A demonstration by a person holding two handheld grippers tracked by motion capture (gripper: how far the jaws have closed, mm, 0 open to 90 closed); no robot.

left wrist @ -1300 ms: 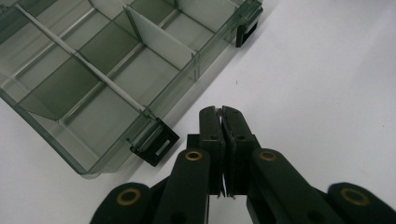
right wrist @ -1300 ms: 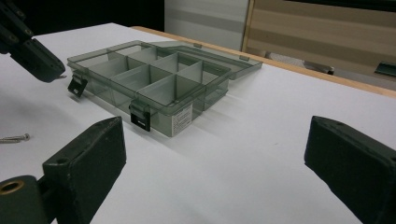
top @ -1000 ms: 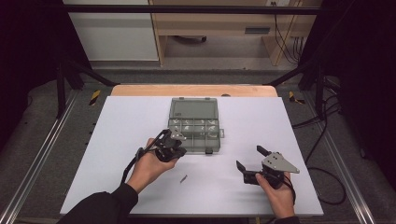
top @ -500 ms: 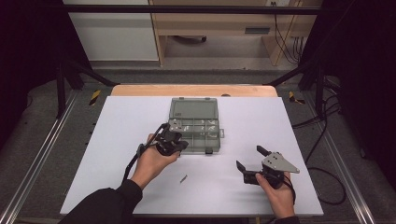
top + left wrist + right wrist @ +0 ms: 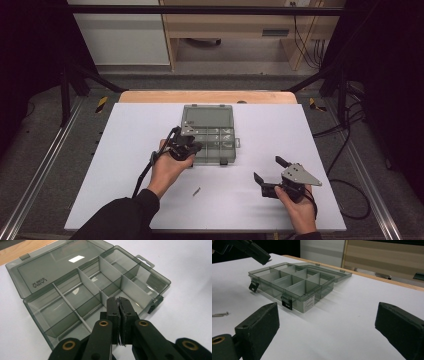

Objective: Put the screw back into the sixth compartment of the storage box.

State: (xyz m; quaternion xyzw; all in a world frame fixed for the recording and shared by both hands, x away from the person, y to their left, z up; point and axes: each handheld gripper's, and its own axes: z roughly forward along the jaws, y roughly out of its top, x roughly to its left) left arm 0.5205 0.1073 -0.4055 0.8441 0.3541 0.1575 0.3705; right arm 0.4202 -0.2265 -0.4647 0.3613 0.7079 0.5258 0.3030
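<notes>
White board point(image 5: 125, 165) is covering the wooden table, and dark floor with metal rails is lying around it. Near the far middle of the board a grey transparent organizer box point(image 5: 207, 134) is sitting with its lid point(image 5: 57, 263) lying open flat behind it. Thin walls are dividing the box into several compartments, and these are looking empty. Two black latches point(image 5: 286, 302) are hanging on its front wall.

At the near left corner of the box, the left gripper point(image 5: 189, 145) is hovering over the front compartments. In the left gripper view its jaws are pressing together, and I cannot tell for sure if some very thin thing is sitting between the pads. The left hand point(image 5: 167, 167) is holding it from below.

On the near right part of the board, well apart from the box, the right gripper point(image 5: 270, 172) is resting low with its jaws standing wide and nothing between them.

One small screw point(image 5: 196, 190) is lying on the board between the two hands, a little in front of the box.
</notes>
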